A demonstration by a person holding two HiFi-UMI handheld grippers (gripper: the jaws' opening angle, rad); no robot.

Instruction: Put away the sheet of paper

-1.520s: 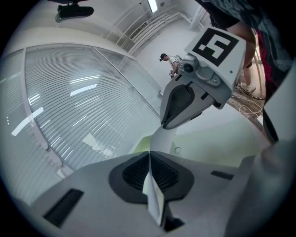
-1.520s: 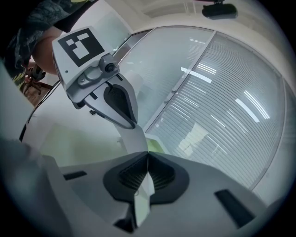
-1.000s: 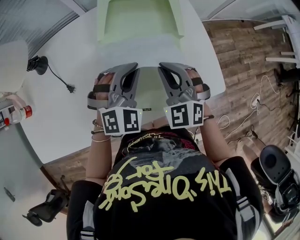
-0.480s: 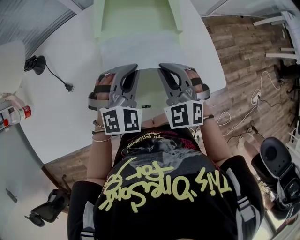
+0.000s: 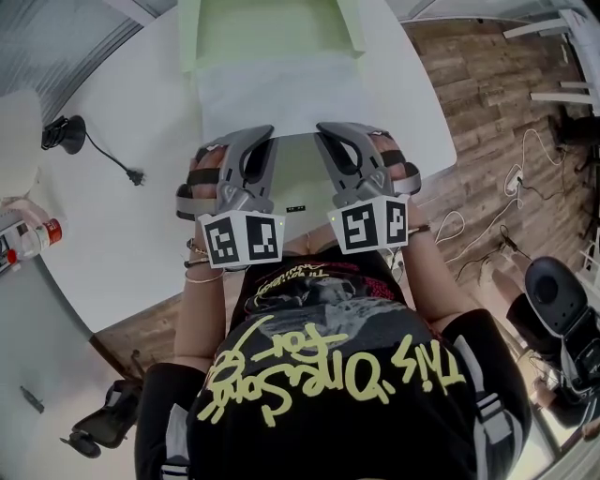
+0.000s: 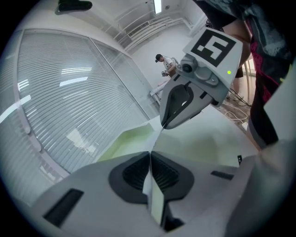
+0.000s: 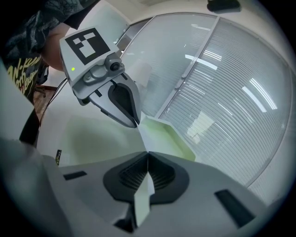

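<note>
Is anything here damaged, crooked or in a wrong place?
Nothing stands out. The sheet of paper looks flat and square between the left gripper and right gripper, both shut on its near edge, facing the green tray.

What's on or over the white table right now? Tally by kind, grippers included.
Sheet of paper: 1
Pale green tray: 1
Black corded object: 1
Small black tab: 1
Grippers: 2, the left gripper and the right gripper, each shut on the sheet's near edge
Total: 6
</note>
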